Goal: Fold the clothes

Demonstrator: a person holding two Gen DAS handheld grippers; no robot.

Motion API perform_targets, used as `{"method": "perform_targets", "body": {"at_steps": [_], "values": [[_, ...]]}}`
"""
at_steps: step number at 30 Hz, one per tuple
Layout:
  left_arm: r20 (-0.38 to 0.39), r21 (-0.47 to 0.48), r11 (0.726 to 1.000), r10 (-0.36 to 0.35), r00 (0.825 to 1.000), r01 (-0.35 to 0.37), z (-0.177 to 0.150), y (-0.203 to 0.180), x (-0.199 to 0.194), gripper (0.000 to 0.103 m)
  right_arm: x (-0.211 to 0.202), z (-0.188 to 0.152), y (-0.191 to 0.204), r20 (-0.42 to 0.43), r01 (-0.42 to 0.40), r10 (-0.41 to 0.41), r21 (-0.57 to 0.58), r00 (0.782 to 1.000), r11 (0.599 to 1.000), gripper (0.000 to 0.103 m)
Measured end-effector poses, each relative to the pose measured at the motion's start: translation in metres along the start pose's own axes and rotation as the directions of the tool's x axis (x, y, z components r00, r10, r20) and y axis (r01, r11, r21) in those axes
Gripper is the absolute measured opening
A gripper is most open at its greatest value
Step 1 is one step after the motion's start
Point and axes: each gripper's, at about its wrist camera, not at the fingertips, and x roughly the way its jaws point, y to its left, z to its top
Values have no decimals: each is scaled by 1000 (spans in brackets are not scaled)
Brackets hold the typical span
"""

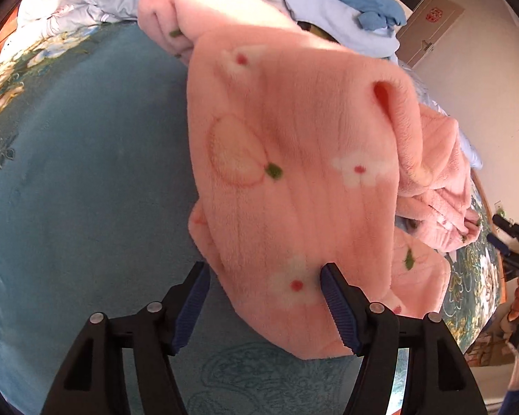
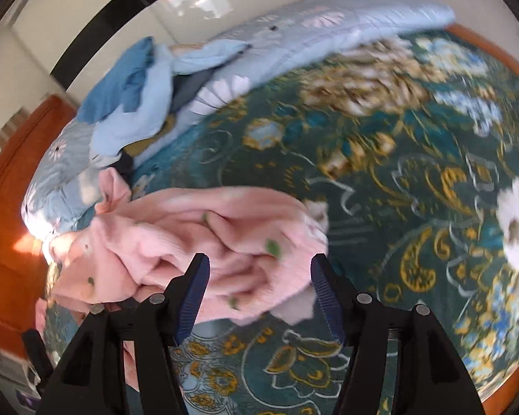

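Pink garment (image 1: 294, 173) lies across the centre of the left view, part flat, part bunched at right, so folding looks unfinished. Left gripper (image 1: 264, 297) and right gripper (image 2: 259, 294) both stand open, holding nothing. It rests on a teal floral bedspread (image 2: 380, 190); blue clothes (image 2: 135, 97) are heaped upper left.

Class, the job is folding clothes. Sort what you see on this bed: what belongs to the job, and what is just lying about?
Belongs to the job:
pink fleece garment
pile of blue clothes
left hand-held gripper, open
right hand-held gripper, open

Just lying about:
light blue quilt
teal floral bedspread
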Motion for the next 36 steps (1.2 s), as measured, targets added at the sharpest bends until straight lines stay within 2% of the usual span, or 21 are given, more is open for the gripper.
{"method": "perform_targets", "body": {"at_steps": [3, 5, 6, 7, 8, 9, 11, 12, 14, 15, 17, 20, 22, 24, 26, 29, 31, 32, 34, 36], "values": [[-15, -15, 1000, -8, 1000, 8, 5, -3, 10, 70, 28, -16, -20, -65, -81, 89, 116, 994, 990, 62], [-12, -38, 999, -12, 1000, 12, 9, -4, 12, 63, 44, -20, -19, -78, -124, 138, 170, 987, 978, 62], [-5, -46, 999, -5, 1000, 4, 12, -3, 10, 55, 51, -23, -17, -81, -136, 154, 191, 985, 972, 62], [2, -54, 999, 3, 1000, -3, 14, -3, 8, 28, 58, -25, -14, -83, -148, 169, 213, 982, 966, 62], [10, -62, 998, 11, 1000, -10, 17, -2, 6, 7, 65, -27, -12, -85, -160, 184, 234, 979, 959, 55], [34, -70, 997, 28, 999, -25, 22, 1, 1, 7, 68, -26, -9, -79, -173, 196, 237, 977, 956, 34], [83, -86, 995, 63, 995, -56, 32, 6, -11, 6, 67, -19, -2, -56, -186, 204, 234, 977, 954, 22], [120, -73, 993, 102, 987, -94, 42, 9, -22, 5, 66, -15, 1, -44, -193, 209, 232, 977, 953, 14], [209, -52, 985, 174, 962, -167, 65, 16, -47, 5, 49, 8, 2, 16, -199, 200, 199, 980, 960, 12], [265, -54, 978, 207, 942, -199, 78, 22, -67, 5, 37, 22, 3, 51, -206, 200, 183, 978, 961, 11], [372, -62, 963, 266, 889, -262, 103, 32, -107, 5, 7, 51, 8, 107, -200, 188, 121, 976, 972, 11], [499, -66, 955, 283, 819, -289, 123, 62, -175, 5, -44, 88, 17, 211, -187, 178, 25, 961, 982, 11], [544, -53, 941, 307, 781, -333, 129, 67, -201, 5, -73, 103, 18, 256, -203, 197, -2, 946, 979, 10], [551, -38, 947, 286, 784, -319, 132, 82, -214, 5, -97, 111, 17, 287, -213, 212, -30, 934, 977, 10], [535, -14, 943, 289, 794, -334, 124, 87, -208, 5, -117, 113, 14, 310, -202, 210, -59, 927, 978, 10], [504, 12, 936, 297, 811, -351, 122, 90, -196, 5, -133, 108, 7, 324, -238, 244, -60, 914, 969, 10], [474, 16, 934, 307, 825, -357, 134, 90, -183, 5, -134, 116, 23, 319, -160, 192, -126, 928, 979, 10], [460, 18, 933, 313, 831, -361, 140, 89, -177, 5, -128, 125, 30, 303, -151, 184, -129, 935, 980, 9], [450, 5, 927, 333, 829, -375, 168, 85, -167, 5, -119, 145, 45, 292, -135, 172, -141, 941, 981, 9], [470, -11, 925, 339, 815, -379, 200, 78, -175, 5, -116, 167, 61, 307, -126, 168, -151, 937, 980, 9]]}}
